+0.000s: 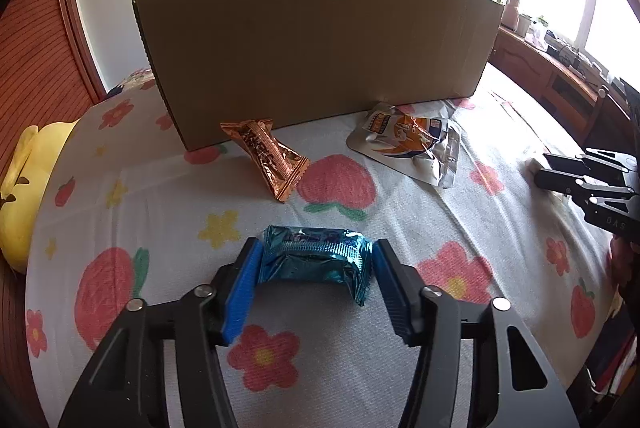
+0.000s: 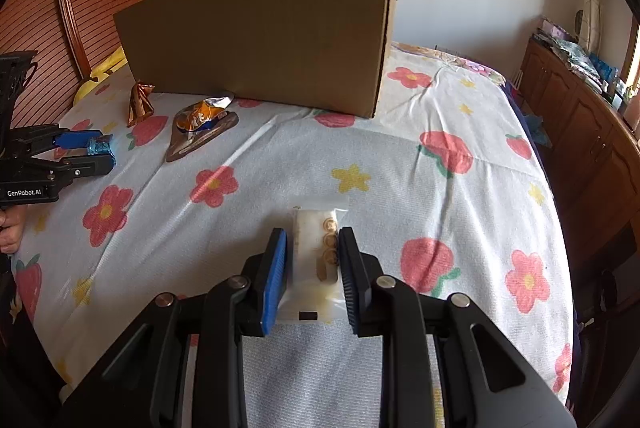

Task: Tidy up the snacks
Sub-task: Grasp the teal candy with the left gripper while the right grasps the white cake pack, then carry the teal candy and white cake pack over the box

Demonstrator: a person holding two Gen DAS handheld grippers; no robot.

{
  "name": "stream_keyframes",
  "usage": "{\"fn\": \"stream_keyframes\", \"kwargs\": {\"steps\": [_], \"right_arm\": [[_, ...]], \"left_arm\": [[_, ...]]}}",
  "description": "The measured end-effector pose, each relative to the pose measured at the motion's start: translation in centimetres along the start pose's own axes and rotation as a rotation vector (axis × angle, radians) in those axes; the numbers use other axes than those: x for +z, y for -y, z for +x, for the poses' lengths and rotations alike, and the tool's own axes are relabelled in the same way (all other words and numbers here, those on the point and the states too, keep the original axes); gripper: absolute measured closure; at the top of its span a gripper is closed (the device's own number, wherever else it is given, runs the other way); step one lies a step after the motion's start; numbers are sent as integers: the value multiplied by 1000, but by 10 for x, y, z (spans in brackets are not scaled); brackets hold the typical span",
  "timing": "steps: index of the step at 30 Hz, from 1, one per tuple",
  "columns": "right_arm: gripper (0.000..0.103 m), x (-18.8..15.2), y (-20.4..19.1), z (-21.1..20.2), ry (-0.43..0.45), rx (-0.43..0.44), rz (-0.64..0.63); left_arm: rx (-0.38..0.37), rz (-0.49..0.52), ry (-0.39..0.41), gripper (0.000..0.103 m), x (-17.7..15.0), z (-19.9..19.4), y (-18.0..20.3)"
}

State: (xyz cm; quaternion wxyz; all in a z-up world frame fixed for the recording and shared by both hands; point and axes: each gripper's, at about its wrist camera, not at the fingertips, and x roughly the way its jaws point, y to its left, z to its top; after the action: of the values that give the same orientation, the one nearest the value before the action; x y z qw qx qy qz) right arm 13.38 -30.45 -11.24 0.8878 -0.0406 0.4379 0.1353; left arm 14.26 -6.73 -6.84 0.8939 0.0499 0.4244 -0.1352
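- The left gripper [image 1: 318,262] pinches one teal foil snack packet [image 1: 316,258] between its blue pads, the packet's ends pressed against both.
- The right gripper [image 2: 313,260] clamps one white translucent packet of round biscuits [image 2: 316,256] lengthwise between its pads, just above the bed [image 2: 400,156] with its flowered sheet.
- Ahead of the left gripper lies one copper-brown wrapped bar [image 1: 272,158], its far end leaning on the cardboard box [image 1: 316,44].
- Ahead and to the right of it lies one silver and orange pouch [image 1: 412,144], crumpled, just beside the box.
- One cardboard box stands upright beyond both grippers.
- One yellow plush toy [image 1: 24,188] sits far left of the left gripper, at the bed's edge.
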Motion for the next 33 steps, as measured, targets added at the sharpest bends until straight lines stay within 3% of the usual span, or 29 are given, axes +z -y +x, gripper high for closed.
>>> {"fn": "stream_keyframes", "kwargs": {"steps": [2,6,24,33], "right_arm": [[77,0,0,0,1,0,1],[77,-1,0,0,3,-2,0],[79,-2,6,-4,16,26,39],[80,1,-1,-9,42,-28,13]], "left_arm": [[-4,-1,4,58,-1,-1,-1],[-18,-4,10,64,-3,-4,1],[-73,-6,76,65,4,-35,19],[-96,3,92,65,13,-39,23]]}}
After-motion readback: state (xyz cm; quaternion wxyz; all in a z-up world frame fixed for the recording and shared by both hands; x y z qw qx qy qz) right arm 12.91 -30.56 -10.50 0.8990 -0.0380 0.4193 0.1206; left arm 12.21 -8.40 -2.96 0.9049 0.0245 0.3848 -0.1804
